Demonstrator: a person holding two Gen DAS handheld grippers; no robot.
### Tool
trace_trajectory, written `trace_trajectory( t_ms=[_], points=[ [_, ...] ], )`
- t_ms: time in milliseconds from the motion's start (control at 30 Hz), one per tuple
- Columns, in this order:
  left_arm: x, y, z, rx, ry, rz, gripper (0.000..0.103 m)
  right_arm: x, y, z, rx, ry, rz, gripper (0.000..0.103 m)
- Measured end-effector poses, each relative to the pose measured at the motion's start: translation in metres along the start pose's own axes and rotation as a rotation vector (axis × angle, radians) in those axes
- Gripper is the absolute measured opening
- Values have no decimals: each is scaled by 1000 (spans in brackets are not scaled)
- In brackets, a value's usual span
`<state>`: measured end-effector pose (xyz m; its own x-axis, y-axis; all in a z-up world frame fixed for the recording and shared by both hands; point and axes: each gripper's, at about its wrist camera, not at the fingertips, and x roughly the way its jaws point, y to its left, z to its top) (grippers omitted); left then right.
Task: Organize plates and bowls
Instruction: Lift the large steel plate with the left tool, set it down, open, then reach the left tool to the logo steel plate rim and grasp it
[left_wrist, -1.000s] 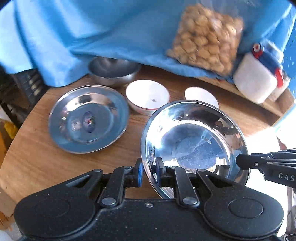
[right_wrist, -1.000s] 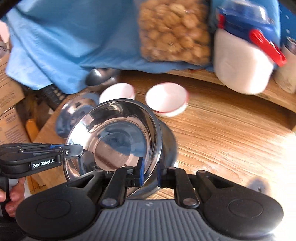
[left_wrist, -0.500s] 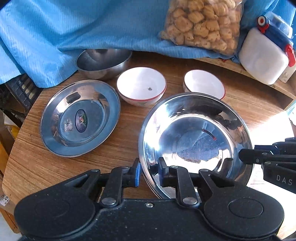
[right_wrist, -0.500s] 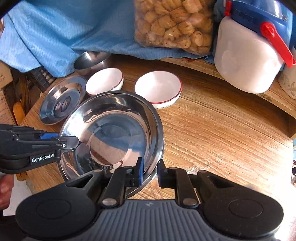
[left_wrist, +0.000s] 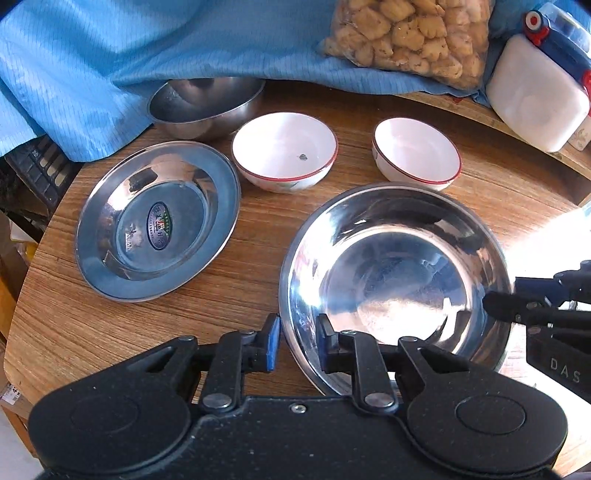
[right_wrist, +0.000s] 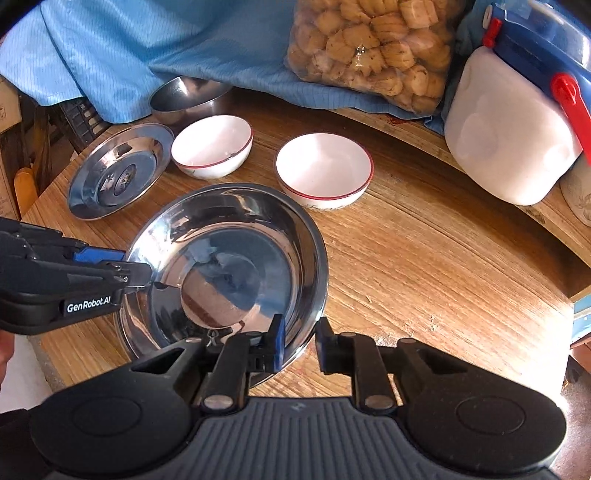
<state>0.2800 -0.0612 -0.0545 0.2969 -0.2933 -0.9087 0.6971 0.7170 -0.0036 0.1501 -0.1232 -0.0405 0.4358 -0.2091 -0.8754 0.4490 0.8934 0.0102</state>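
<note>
- The left gripper has just been opening: its jaws now stand a little apart, straddling the near-left rim of the large steel bowl. A gap shows between the blue pad and the rim, so the pads are not pressing on it.
- That large steel bowl sits flat on the wooden table, toward the front and right of centre as the left wrist view shows it.
- The right gripper has likewise just been opening. Its jaws are slightly parted across the bowl's near-right rim, one finger inside the bowl and the other outside over the wood. The grip looks released.
- In the right wrist view the left gripper comes in from the left edge, its tips at the bowl's far-left rim; part of a hand shows at the frame's lower left corner.
- Left of the bowl, well apart from it, lies a flat steel plate with a label in its middle.
- Behind the plate a deeper steel bowl is half tucked under a blue cloth.
- Two white bowls with red rims stand behind the large bowl: the left white bowl just beside the plate, the right white bowl near the large bowl's far rim.
- At the back right, a clear bag of biscuits rests on the cloth, and a white container with a blue lid stands beside it.
</note>
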Motion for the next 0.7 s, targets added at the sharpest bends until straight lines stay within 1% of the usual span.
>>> trace_trajectory(
  t_ms=[33,67,100,133,167,200,233,267,300,333,367,433,500,600,633,700],
  points=[
    [0,1,1,-6,-3,1,31,0,0,-1,2,-2,2,29],
    [-1,3,1,-14,-7,3,37,-1,0,-1,4,-4,2,29],
    [-2,5,2,-23,-10,5,43,-1,0,-1,6,-7,-3,32],
    [-3,8,3,-31,-13,7,48,-2,0,-1,10,-9,-10,40],
    [-5,11,4,-42,-16,7,60,-2,0,-1,17,-13,-14,44],
    [-7,14,3,-52,-23,10,74,-2,-1,-1,27,-17,-16,53],
    [-10,17,3,-57,-34,17,80,-3,-3,-1,40,-24,-16,64],
    [-14,22,2,-58,-51,27,86,-4,-3,-1,48,-30,-18,69],
    [-19,26,2,-57,-68,40,92,-5,-4,-1,55,-37,-23,79],
    [-25,32,2,-56,-86,57,95,-6,-3,0,60,-45,-30,85],
    [-30,39,2,-56,-109,74,101,-7,-3,0,66,-56,-32,87],
    [-38,55,3,-58,-158,113,102,-9,0,3,85,-84,-22,95],
    [-40,74,5,-72,-181,162,102,-10,6,8,89,-115,-19,101],
    [-32,111,10,-131,-173,240,102,-10,23,17,59,-152,-41,102],
    [-29,125,11,-158,-167,248,102,-9,30,21,44,-164,-43,102],
    [-23,153,16,-233,-159,239,102,-8,43,26,24,-181,-25,102]
  ],
)
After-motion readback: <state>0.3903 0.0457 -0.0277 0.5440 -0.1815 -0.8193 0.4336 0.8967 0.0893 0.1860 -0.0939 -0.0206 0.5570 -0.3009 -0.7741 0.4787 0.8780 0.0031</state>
